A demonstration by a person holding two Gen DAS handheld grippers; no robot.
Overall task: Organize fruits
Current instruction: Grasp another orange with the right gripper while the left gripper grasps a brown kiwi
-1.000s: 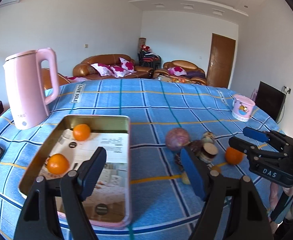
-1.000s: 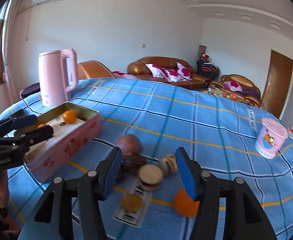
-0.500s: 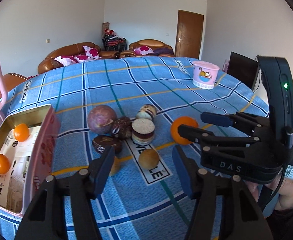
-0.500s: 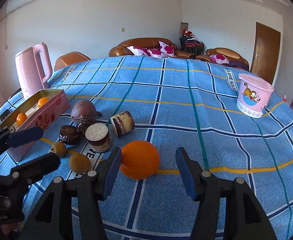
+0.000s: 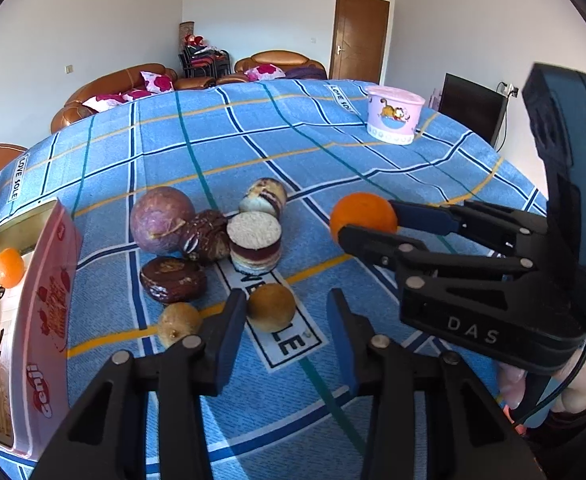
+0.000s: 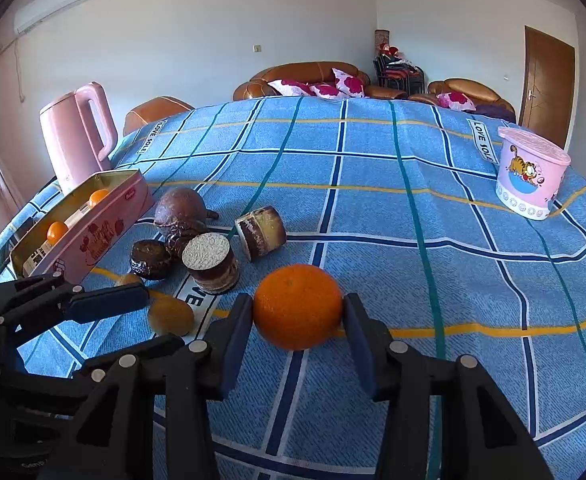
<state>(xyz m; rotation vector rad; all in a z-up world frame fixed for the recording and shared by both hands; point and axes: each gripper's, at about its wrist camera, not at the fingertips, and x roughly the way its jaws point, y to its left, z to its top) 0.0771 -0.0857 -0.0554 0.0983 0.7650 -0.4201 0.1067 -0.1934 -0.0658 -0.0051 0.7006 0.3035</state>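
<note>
An orange (image 6: 297,306) sits on the blue checked cloth between the pads of my right gripper (image 6: 297,320). Its jaws are closing and both pads touch the orange's sides. The left wrist view shows the same grip on the orange (image 5: 363,220) from the side. My left gripper (image 5: 287,320) is closing around a small brown round fruit (image 5: 271,306). The left pad touches the fruit and the right pad stands clear of it. A pink tin (image 5: 49,300) at the left holds two small oranges (image 5: 8,267).
A purple passion fruit (image 5: 161,220), dark wrinkled fruits (image 5: 173,280), banded cut pieces (image 5: 255,242) and another small brown fruit (image 5: 179,324) crowd the cloth by the tin. A pink kettle (image 6: 77,136) stands behind the tin. A pink cartoon tub (image 6: 531,174) stands far right.
The left gripper swung right from over the tin to the fruit pile and narrowed around the brown fruit. The right gripper came down onto the orange and narrowed until its pads met it.
</note>
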